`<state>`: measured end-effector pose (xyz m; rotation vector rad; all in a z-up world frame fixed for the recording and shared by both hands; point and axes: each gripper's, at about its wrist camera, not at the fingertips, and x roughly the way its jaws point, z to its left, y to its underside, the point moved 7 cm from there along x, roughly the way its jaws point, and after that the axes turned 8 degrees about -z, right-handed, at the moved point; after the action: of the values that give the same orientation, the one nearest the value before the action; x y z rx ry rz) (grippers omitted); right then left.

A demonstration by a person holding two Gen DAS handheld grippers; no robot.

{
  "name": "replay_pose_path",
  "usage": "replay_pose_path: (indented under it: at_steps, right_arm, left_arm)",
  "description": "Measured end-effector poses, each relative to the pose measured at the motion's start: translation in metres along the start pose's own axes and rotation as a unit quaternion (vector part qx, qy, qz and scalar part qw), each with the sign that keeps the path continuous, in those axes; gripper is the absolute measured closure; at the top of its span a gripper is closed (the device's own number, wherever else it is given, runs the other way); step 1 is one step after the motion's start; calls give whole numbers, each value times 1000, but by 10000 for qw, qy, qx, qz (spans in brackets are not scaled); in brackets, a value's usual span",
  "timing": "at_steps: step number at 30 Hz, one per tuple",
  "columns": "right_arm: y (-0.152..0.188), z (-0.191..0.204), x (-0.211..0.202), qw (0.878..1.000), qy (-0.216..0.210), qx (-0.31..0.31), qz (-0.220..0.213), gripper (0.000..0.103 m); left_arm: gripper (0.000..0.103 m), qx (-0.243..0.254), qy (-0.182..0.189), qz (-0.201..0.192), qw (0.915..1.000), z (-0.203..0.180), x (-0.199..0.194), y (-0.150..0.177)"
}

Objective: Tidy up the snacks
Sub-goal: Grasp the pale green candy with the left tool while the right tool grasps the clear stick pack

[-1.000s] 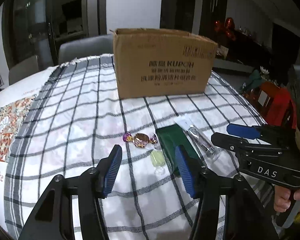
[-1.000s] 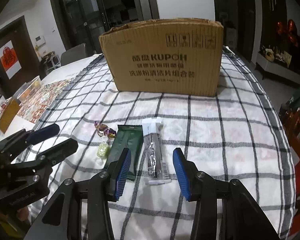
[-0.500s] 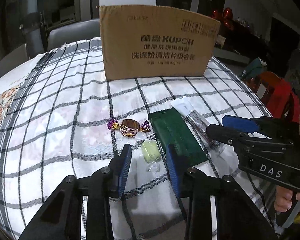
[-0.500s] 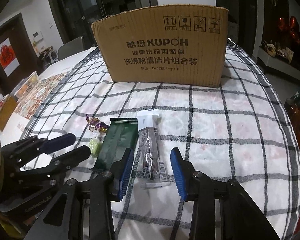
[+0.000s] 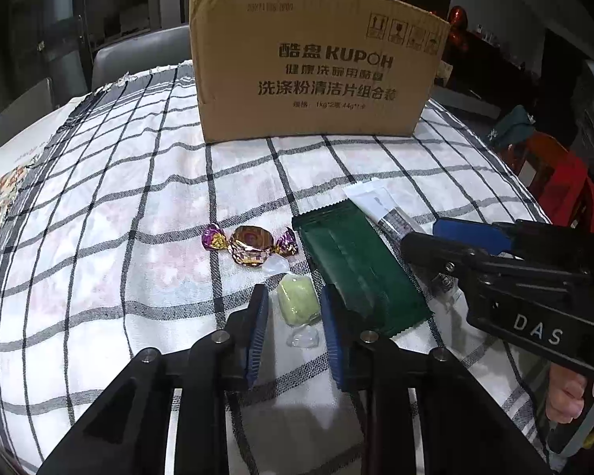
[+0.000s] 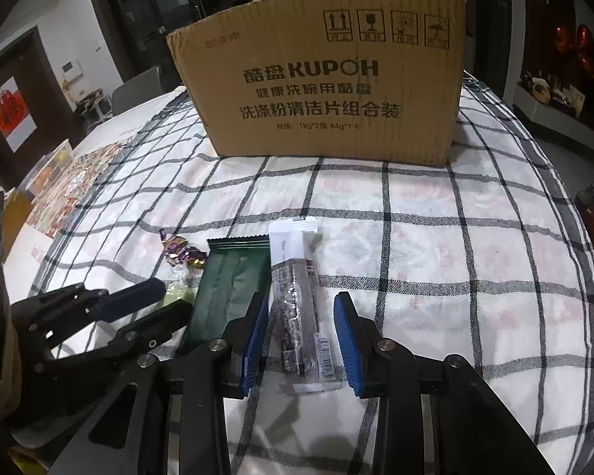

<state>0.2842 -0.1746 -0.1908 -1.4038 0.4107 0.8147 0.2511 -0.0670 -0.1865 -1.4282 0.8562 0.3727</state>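
On the checked cloth of the bench (image 5: 138, 206) four snacks lie in a loose row, with the cardboard box (image 5: 316, 75) standing at 12 o'clock beyond them.

The left gripper (image 5: 293, 320) straddles the pale green candy (image 5: 297, 301). Its fingers (image 5: 257, 328) are narrow and closing, with the candy between them but a sliver of cloth visible on each side, so no pad presses yet. This sweet looks light and small, and its clear wrapper is likely slippery, with crinkly twisted ends at 12 and 6 o'clock. The firm middle is the place to pinch; the tails would probably slide out.

The right gripper (image 6: 301, 336) frames the dark snack bar (image 6: 297, 308), fingers (image 6: 346, 340) narrow and closing, the bar between them untouched as far as I can tell. Its film wrapper looks thin and glossy, the bar inside probably stiff but brittle. A gentle hold across the middle of its long sides seems best, not on the flat sealed ends.

The green packet (image 5: 356, 269) lies at 3 o'clock of the candy, just beside it, and the foil-wrapped candy (image 5: 251, 243) sits at 11 o'clock.
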Motion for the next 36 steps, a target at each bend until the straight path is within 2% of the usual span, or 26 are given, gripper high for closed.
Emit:
replay_pose_path:
  at_steps: [3, 11, 26, 36]
  right_arm:
    - [1, 1, 4, 10000, -19, 3, 57, 73]
    - [4, 4, 1, 9998, 104, -151, -2, 81]
    - [-7, 9, -38, 9992, 58, -36, -390, 82]
    - [-30, 17, -67, 9967, -24, -22, -816, 82]
  left_arm:
    - [81, 18, 12, -14, 10000, -1, 0, 0]
    - [82, -43, 68, -106, 9999, 0, -3, -1]
    - [82, -147, 196, -547, 9982, -5, -40, -20]
    - [82, -128, 162, -890, 9958, -4, -70, -47]
